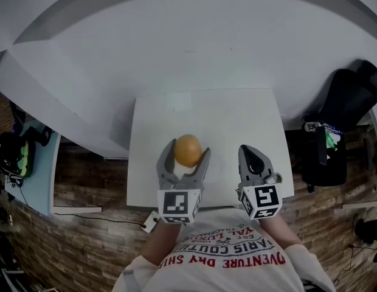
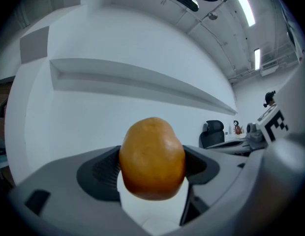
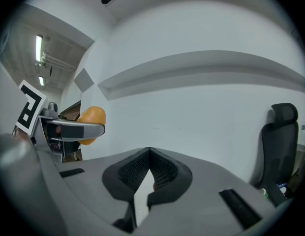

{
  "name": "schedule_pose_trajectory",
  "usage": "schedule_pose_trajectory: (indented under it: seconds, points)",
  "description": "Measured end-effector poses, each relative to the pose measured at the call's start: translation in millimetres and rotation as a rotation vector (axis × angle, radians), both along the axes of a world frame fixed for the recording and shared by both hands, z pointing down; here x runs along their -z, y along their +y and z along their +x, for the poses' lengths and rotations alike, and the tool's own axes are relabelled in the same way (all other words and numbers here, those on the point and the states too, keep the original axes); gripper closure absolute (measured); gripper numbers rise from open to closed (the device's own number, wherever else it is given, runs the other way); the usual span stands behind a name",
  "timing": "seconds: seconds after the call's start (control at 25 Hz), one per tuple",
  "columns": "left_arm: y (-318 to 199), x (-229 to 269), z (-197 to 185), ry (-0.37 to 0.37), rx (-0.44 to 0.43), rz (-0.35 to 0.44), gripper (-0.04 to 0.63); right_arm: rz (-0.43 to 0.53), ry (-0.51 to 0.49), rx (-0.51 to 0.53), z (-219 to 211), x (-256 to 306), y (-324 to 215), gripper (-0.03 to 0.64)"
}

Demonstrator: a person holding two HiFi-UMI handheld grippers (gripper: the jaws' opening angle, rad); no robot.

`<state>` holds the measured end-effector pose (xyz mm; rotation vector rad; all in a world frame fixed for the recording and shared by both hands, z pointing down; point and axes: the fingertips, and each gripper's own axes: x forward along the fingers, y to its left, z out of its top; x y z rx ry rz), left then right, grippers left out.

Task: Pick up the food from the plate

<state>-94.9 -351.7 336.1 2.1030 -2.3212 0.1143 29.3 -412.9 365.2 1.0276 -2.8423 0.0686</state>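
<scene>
While the left gripper (image 1: 188, 151) clamps the round orange food (image 2: 152, 159) at mid-frame, the right gripper (image 1: 249, 152), to its right, is closed on nothing; pickup seems underway, needing a steady raise.

Left tool (image 2: 152, 173) clamped on an orange-brown food piece (image 2: 152, 157), white wall behind.

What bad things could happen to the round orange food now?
It might slip: the food is round and smooth, and the left gripper pinches it only at its sides. If dropped, it could roll off the table. The right gripper is shut and off to the side, so it wouldn't catch it.
</scene>
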Motion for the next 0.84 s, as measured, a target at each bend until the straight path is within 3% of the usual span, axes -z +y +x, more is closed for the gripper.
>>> schedule_pose_trajectory:
  seconds: [0.84]
  points:
    - [-8.4, -13.4, -9.4, 0.053, 0.008, -0.017, 0.224, -0.02, 0.027, 0.032, -9.3, -10.8, -2.9, 0.609]
